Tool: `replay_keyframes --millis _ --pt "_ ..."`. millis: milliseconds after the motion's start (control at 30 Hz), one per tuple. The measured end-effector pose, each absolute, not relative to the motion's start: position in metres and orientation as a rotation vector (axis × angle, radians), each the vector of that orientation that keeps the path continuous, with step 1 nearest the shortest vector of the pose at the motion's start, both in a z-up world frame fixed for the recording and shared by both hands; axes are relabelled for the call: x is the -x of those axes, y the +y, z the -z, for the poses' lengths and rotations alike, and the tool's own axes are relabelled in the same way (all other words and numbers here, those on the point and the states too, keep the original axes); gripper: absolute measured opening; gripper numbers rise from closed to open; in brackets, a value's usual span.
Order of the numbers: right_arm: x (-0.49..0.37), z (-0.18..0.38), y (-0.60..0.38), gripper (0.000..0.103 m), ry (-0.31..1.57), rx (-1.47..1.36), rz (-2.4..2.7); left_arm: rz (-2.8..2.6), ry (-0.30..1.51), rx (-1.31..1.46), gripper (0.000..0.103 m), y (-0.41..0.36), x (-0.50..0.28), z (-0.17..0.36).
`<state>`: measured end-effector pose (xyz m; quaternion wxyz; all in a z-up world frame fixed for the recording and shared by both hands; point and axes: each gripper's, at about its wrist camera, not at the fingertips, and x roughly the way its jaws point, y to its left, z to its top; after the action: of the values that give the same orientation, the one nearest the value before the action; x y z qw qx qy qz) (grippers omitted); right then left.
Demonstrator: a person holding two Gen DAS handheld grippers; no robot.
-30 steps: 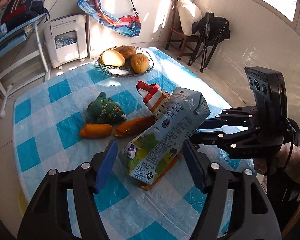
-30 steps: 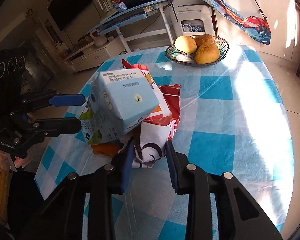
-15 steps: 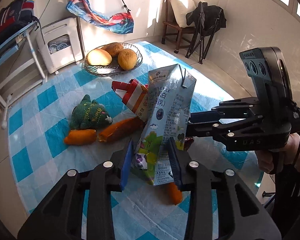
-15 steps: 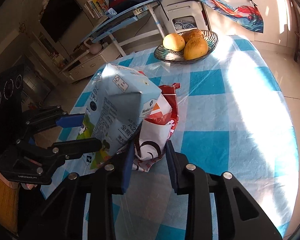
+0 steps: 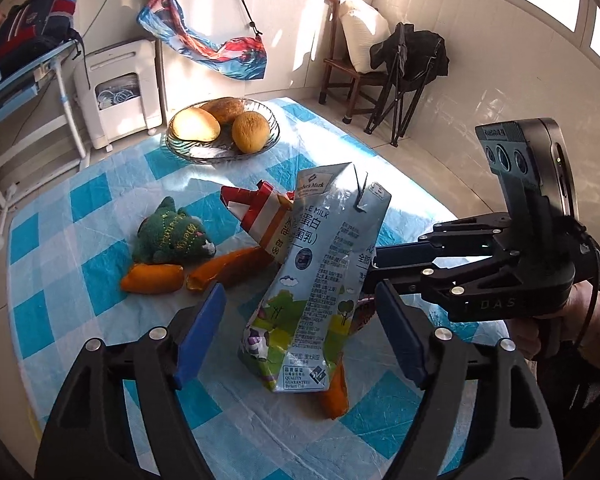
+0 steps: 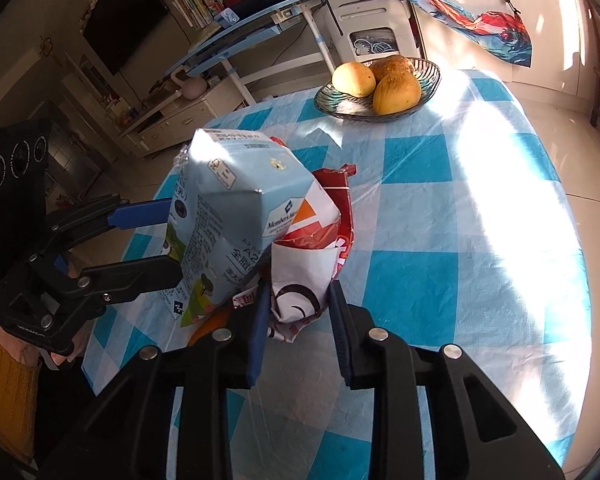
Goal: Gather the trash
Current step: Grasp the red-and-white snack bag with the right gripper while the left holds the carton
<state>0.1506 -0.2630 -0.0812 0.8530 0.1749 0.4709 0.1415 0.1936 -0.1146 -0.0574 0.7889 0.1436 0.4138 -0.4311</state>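
My left gripper [image 5: 300, 324] is opening, pads off the milk carton [image 5: 320, 272] standing crumpled between them on the checkered table [image 6: 460, 216]. My right gripper [image 6: 298, 312] pinches the red-and-white snack bag [image 6: 312, 264] the carton leans against.

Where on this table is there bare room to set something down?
Bare cloth runs right of the snack bag, from the fruit bowl down to the near edge. Crowded: the left part, with milk carton, peels and plush toy.
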Motion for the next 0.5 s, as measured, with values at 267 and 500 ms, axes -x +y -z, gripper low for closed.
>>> replay_keyframes --millis 267,500 --pt "-0.154 0.085 -0.27 0.03 1.009 -0.375 -0.277 0.91 0.903 -0.36 0.035 -0.124 -0.193 0.064" --pt "-0.155 0.092 -0.275 0.055 1.009 -0.443 -0.257 0.907 0.941 -0.297 0.025 -0.1 -0.203 0.06"
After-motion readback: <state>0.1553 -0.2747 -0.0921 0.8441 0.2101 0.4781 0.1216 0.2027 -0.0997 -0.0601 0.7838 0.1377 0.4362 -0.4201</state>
